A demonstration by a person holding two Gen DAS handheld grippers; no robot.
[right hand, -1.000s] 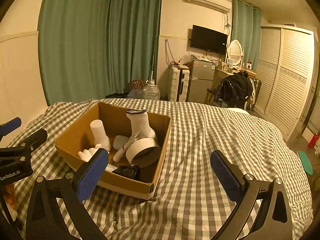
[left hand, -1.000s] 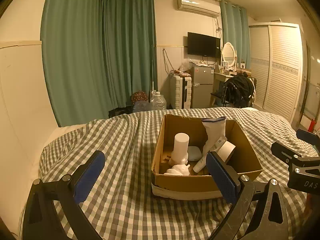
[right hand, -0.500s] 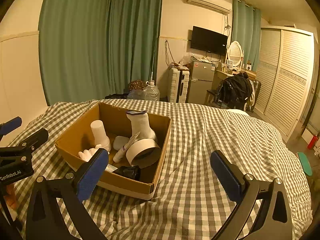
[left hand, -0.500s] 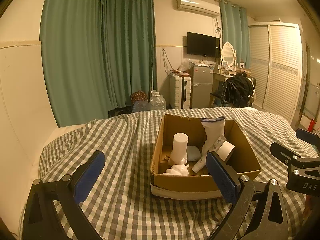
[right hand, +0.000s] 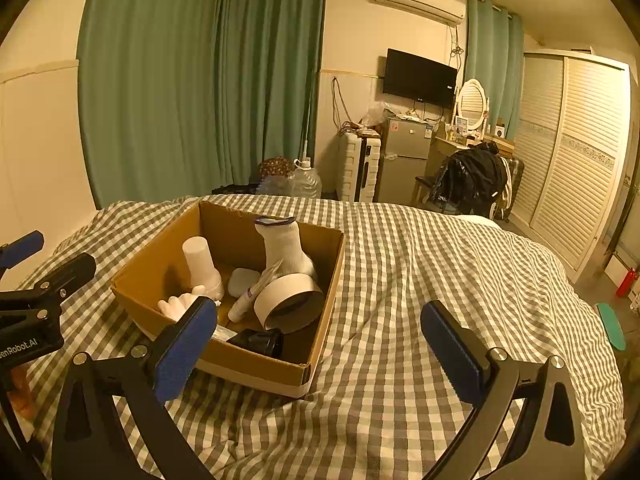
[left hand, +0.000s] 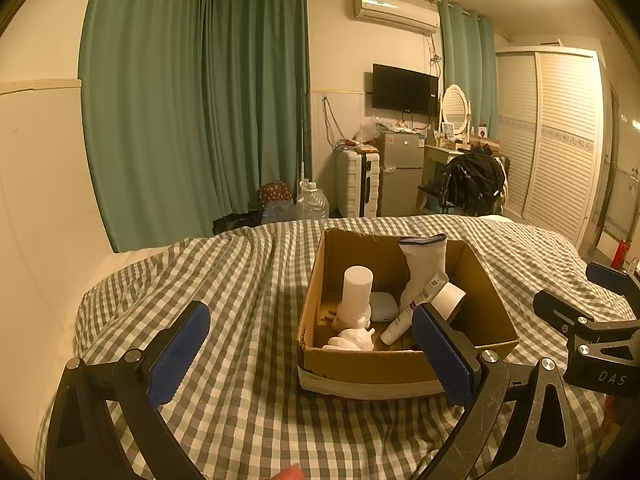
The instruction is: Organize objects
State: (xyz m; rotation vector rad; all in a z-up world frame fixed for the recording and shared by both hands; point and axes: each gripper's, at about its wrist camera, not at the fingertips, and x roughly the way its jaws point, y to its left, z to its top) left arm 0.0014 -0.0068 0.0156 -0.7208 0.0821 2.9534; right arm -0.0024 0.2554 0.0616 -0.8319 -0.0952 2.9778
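An open cardboard box [left hand: 360, 368] [right hand: 256, 364] sits on the checked bed cover. In it stand a white cylinder [left hand: 357, 288] [right hand: 198, 258], a white sock [left hand: 424, 264] [right hand: 286, 248], a roll of tape [left hand: 450, 298] [right hand: 288, 300], a tube [left hand: 404, 316] [right hand: 252, 294], a pale flat case [left hand: 383, 306] [right hand: 243, 281], a white figure [left hand: 352, 338] [right hand: 176, 306] and a black item [right hand: 260, 342]. My left gripper [left hand: 308, 356] is open and empty, just before the box. My right gripper [right hand: 320, 352] is open and empty, at the box's right front corner.
The checked bed cover [left hand: 224, 280] [right hand: 440, 264] spreads around the box. Green curtains [left hand: 192, 112], a suitcase [left hand: 358, 182], a small fridge [left hand: 400, 168], a chair with black clothes [left hand: 472, 184] and a louvred wardrobe [left hand: 560, 140] stand beyond the bed.
Both grippers have shifted very slightly; the box sits a touch lower and closer in view. Nothing was taken hold of or let go.
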